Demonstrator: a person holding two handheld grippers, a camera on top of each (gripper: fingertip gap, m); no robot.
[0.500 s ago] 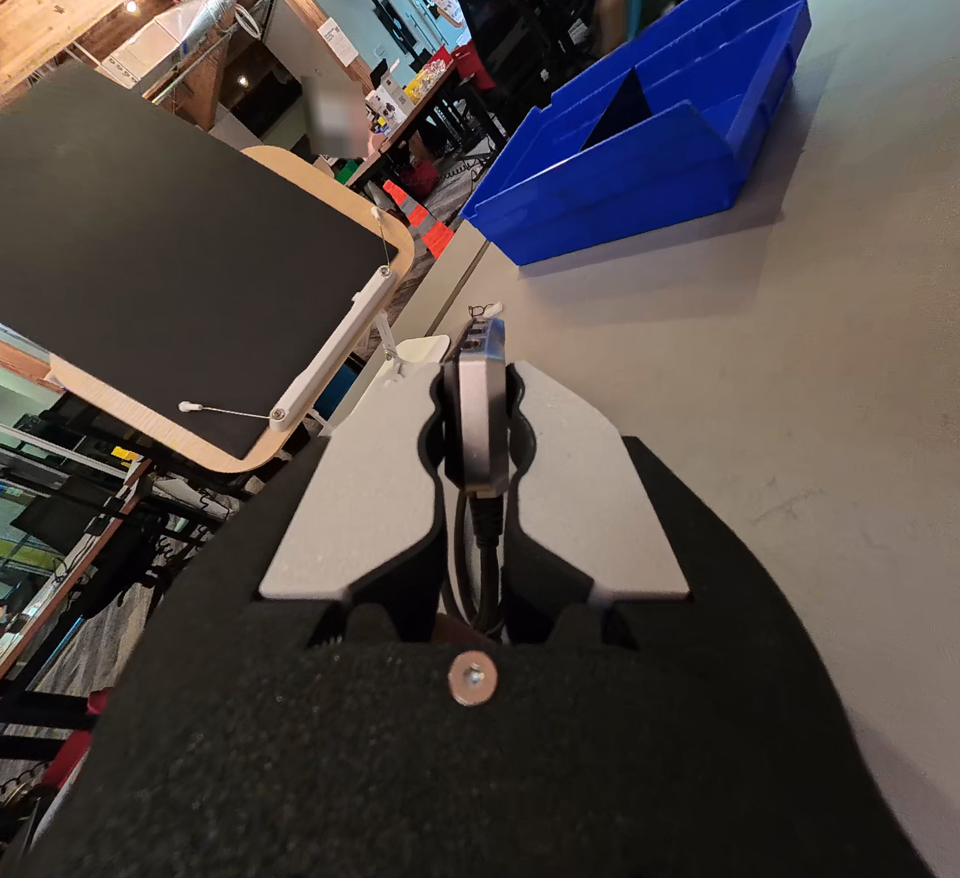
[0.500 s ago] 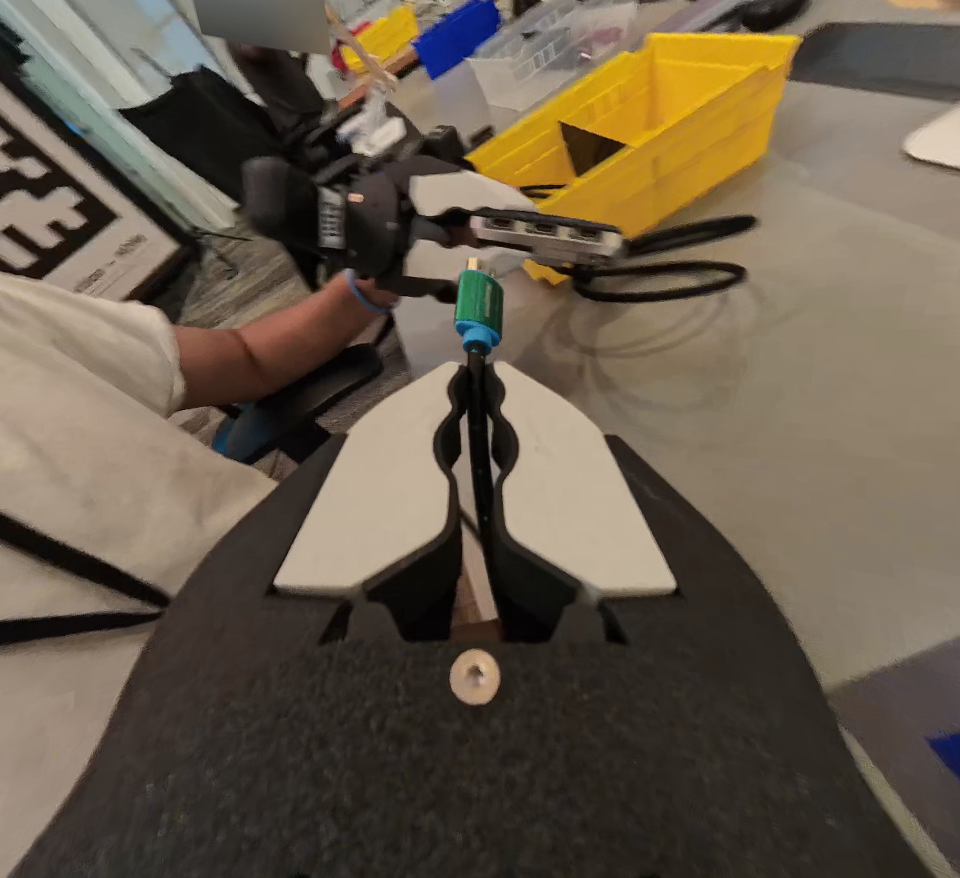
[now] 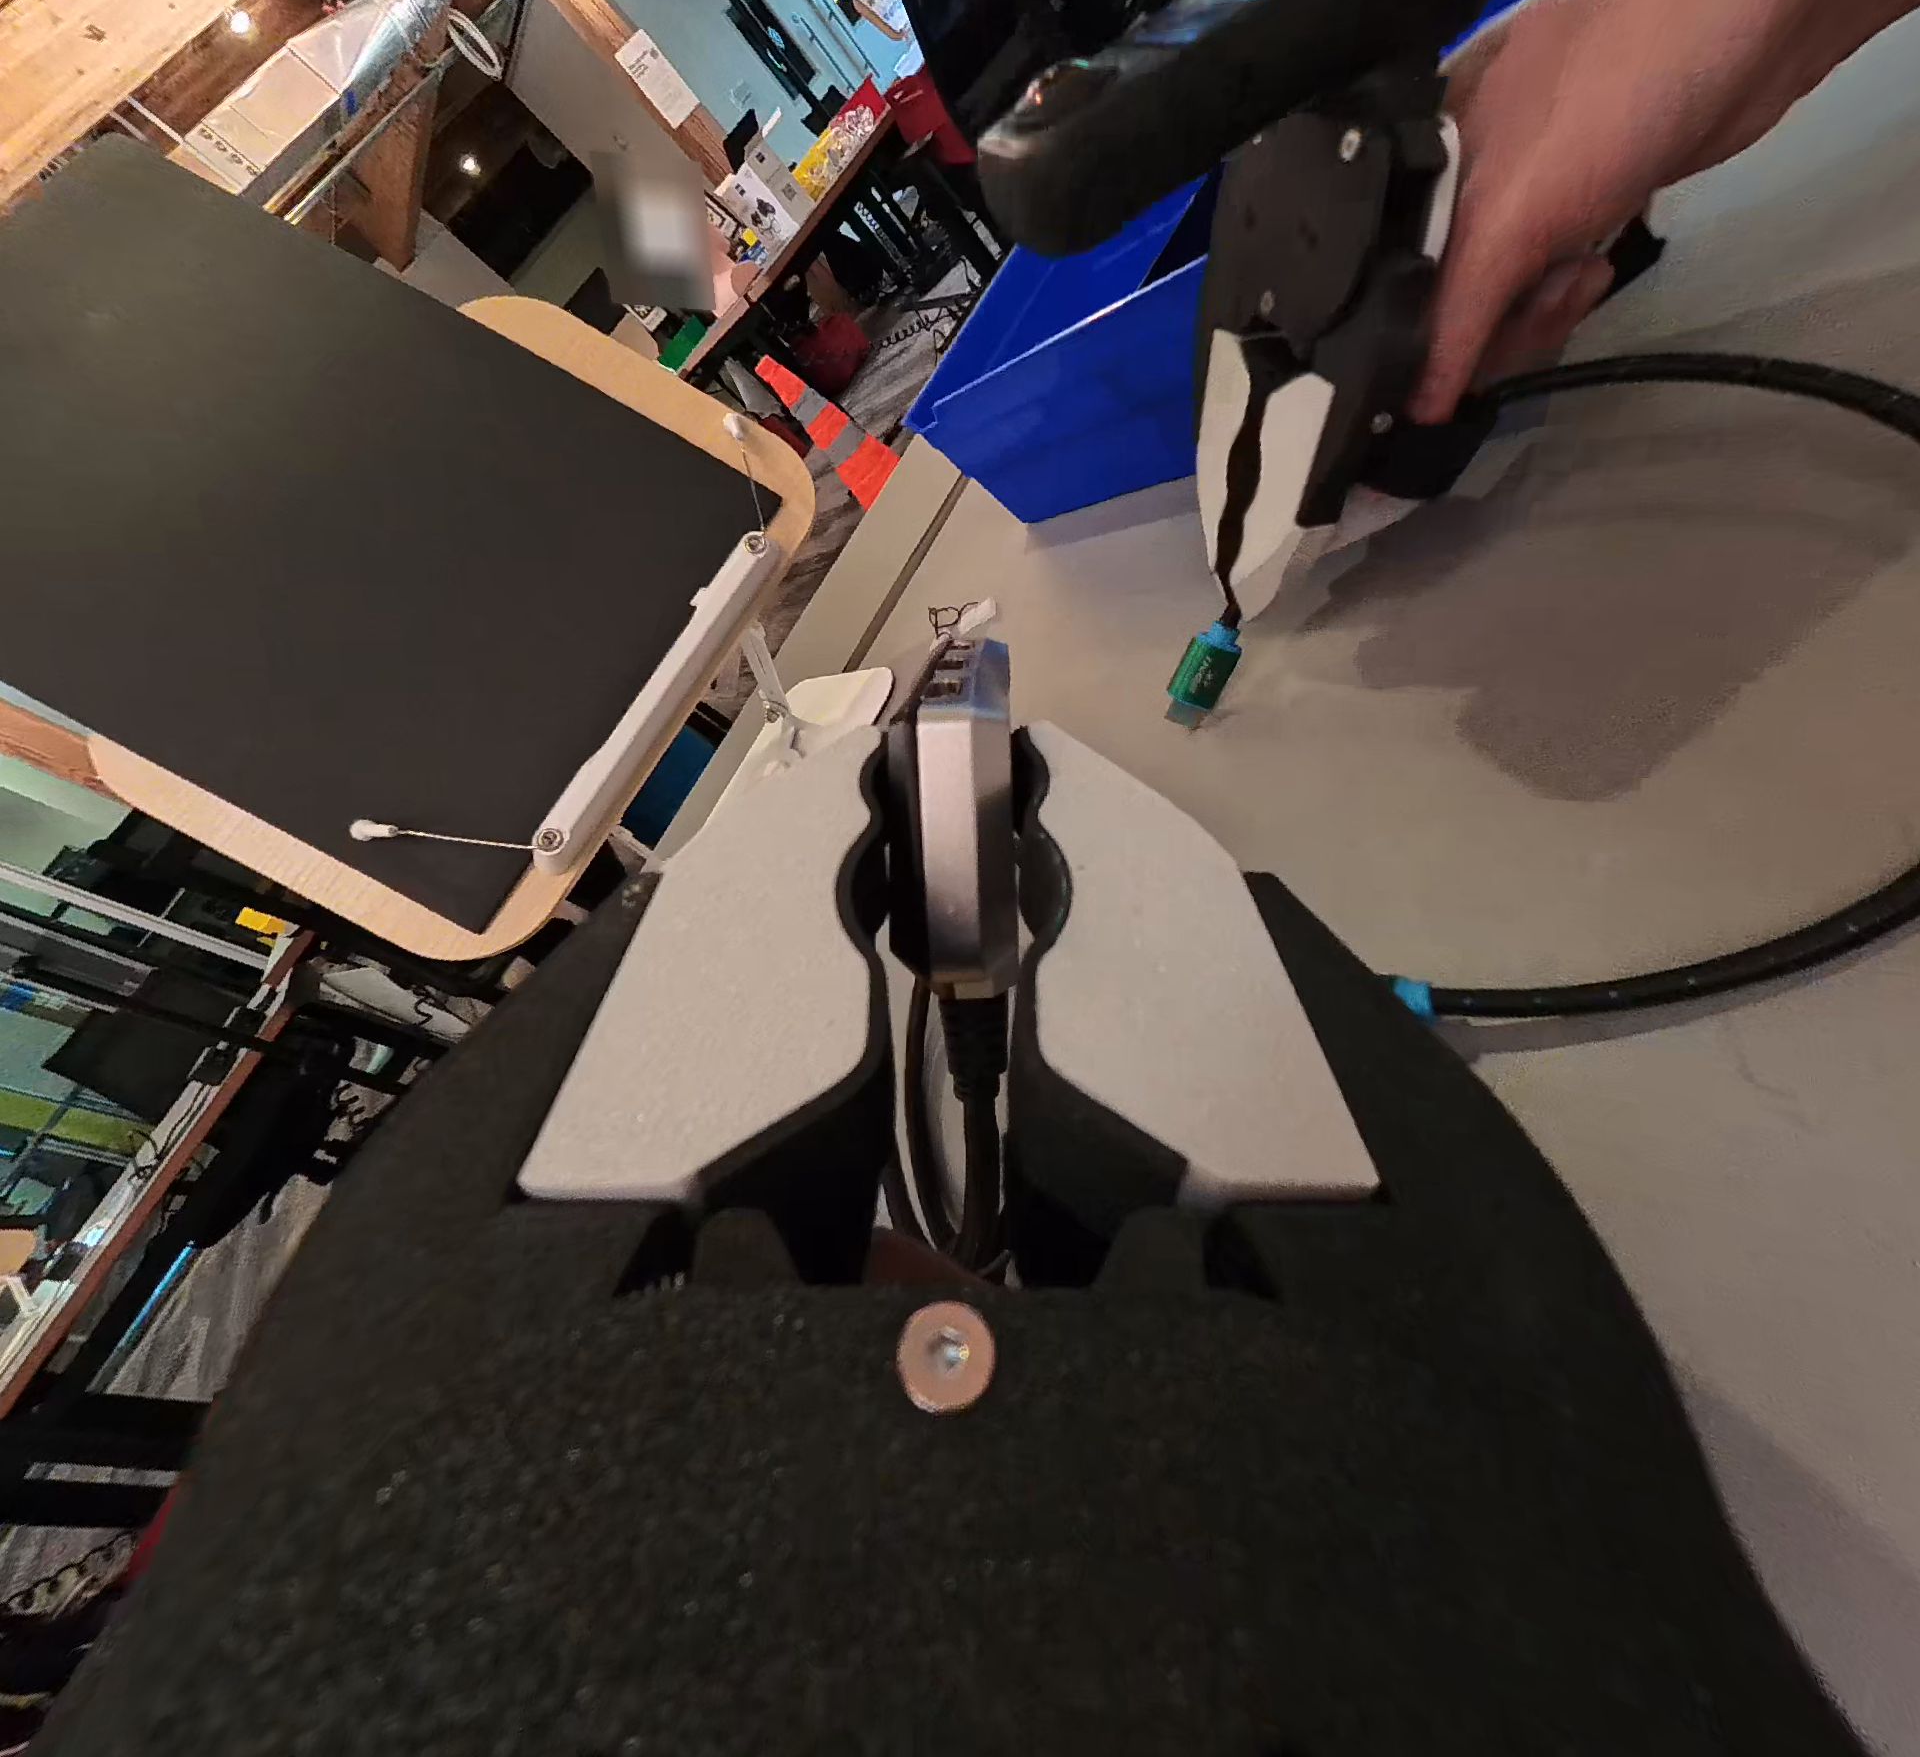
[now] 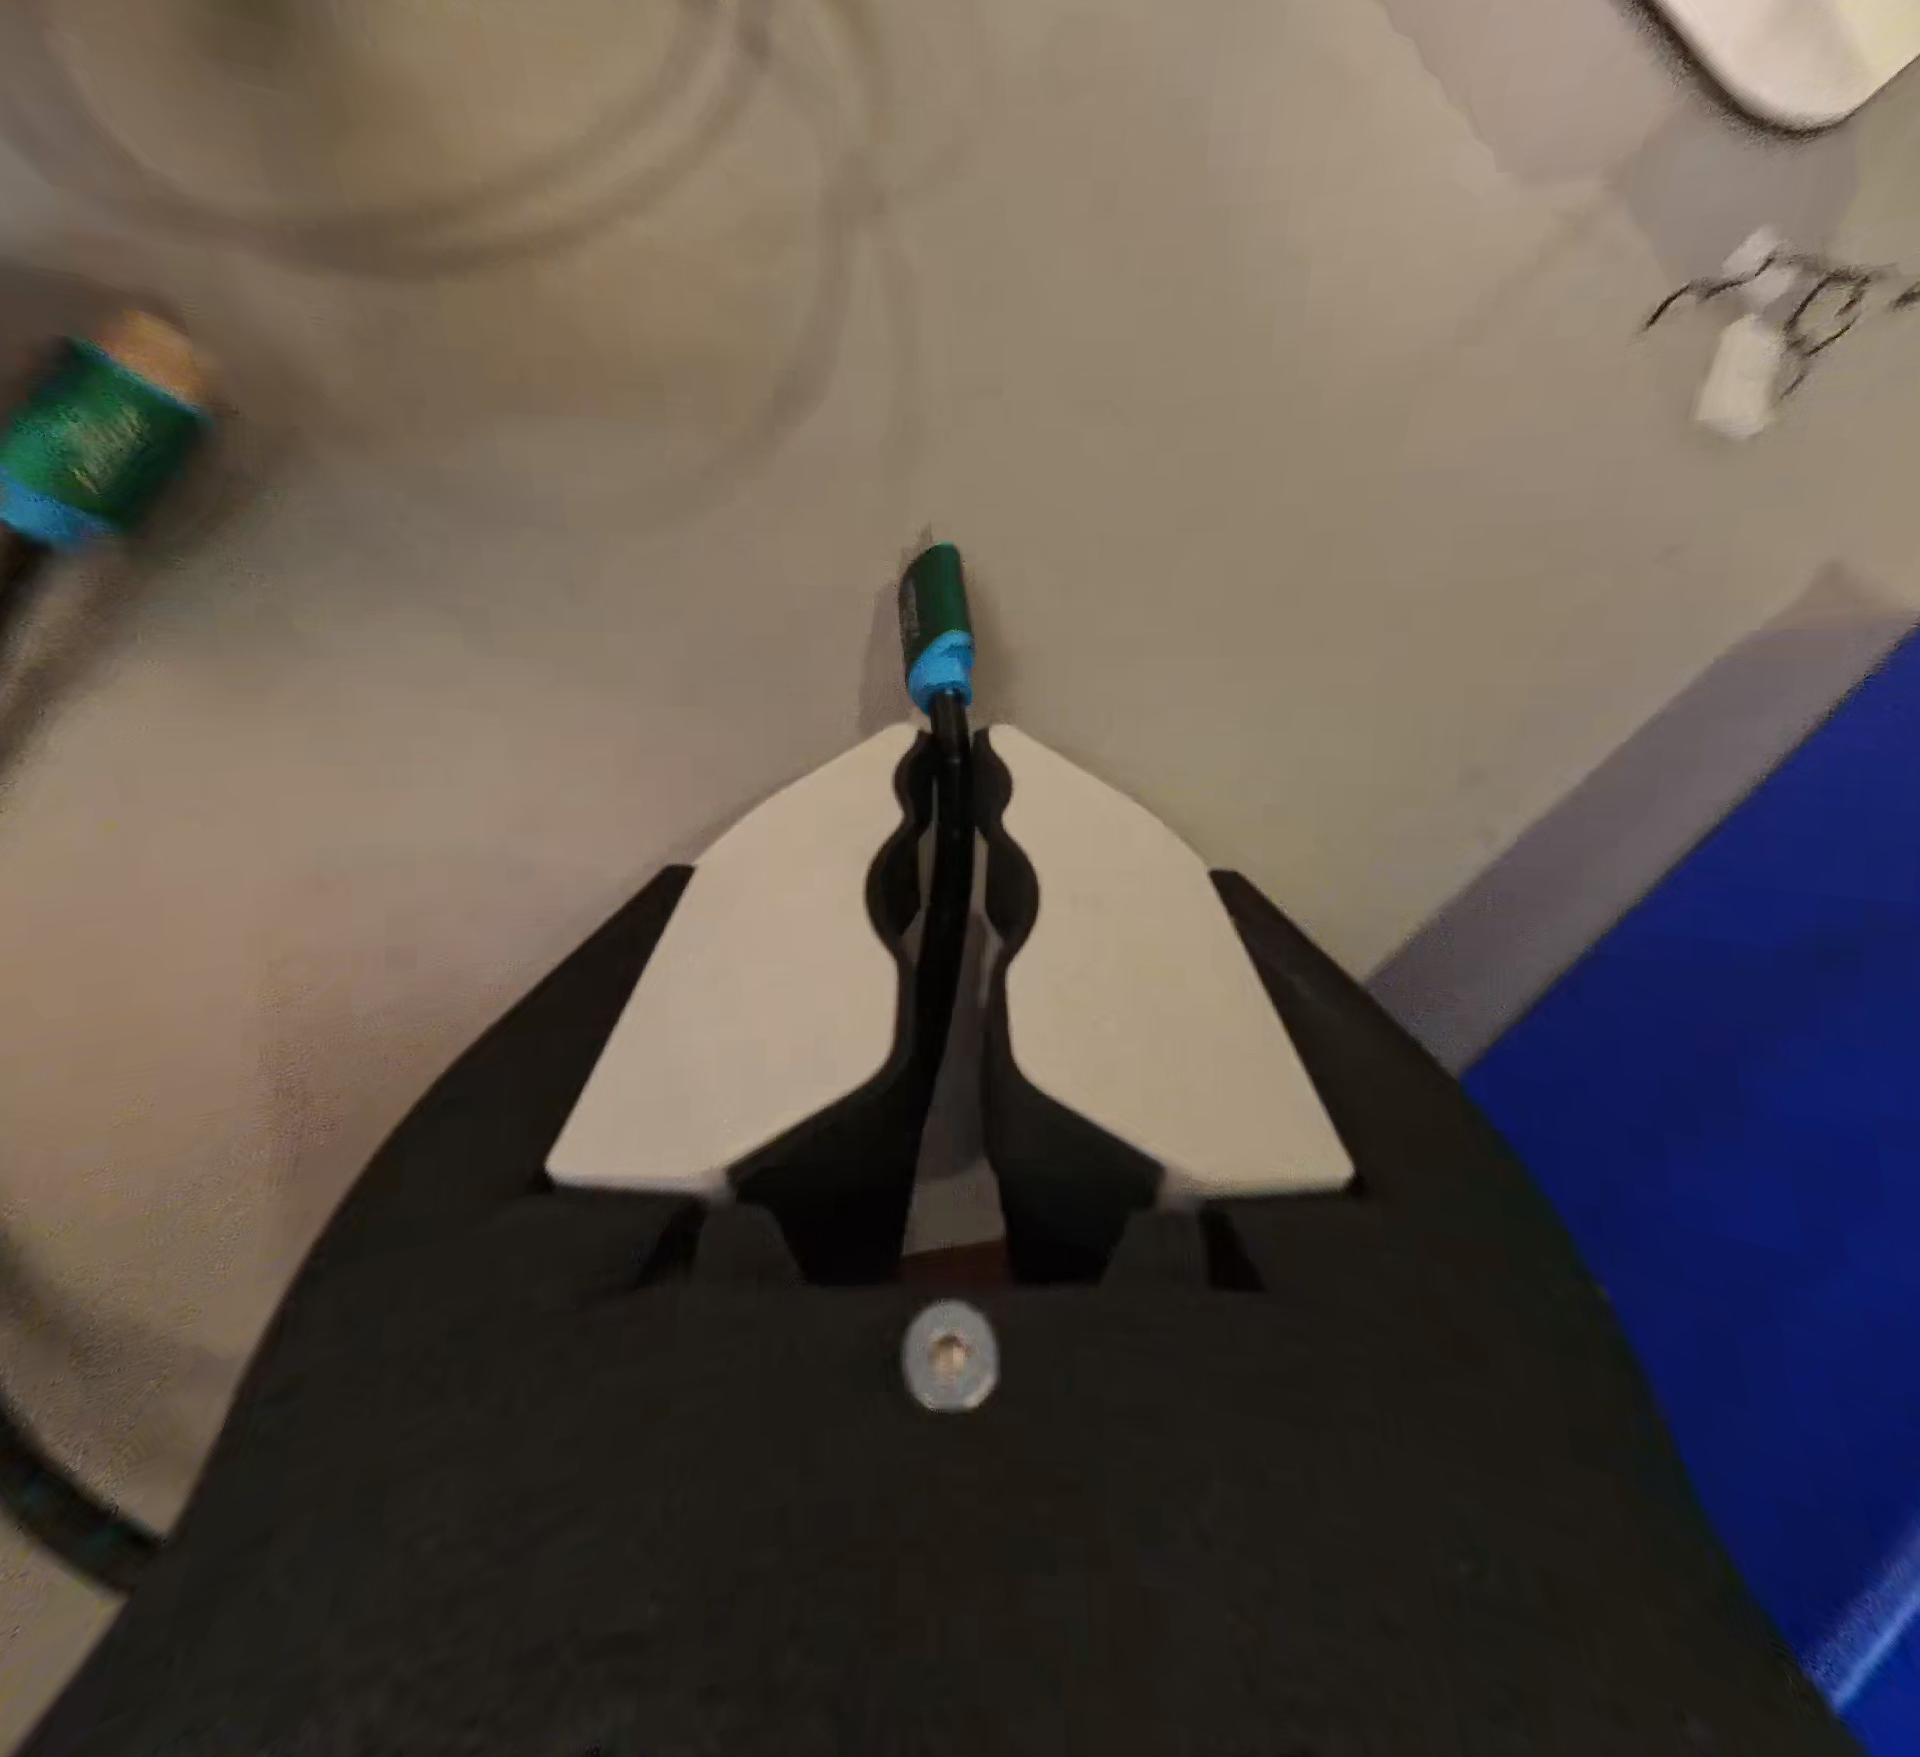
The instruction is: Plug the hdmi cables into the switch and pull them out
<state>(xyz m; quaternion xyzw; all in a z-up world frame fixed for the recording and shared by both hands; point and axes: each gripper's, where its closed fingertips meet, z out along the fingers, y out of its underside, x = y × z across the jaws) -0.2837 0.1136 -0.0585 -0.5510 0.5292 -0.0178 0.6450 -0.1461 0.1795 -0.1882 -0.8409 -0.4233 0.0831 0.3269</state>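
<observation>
while the grey counter [image 3: 1558,876] carries a blue bin [image 3: 1081,398] and a looping black cable [image 3: 1766,959], the left gripper [image 3: 951,751] has its jaws clamped on the switch [image 3: 961,834], held edge-up. the right gripper [image 4: 951,731] pinches its cable just behind a green plug [image 4: 928,601], tip near the counter, apart from the switch.

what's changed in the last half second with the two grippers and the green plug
The right gripper has swung down and away from the switch; its green plug now points at the table. The cable remains gripped. The left gripper still clamps the switch, unmoved.
</observation>
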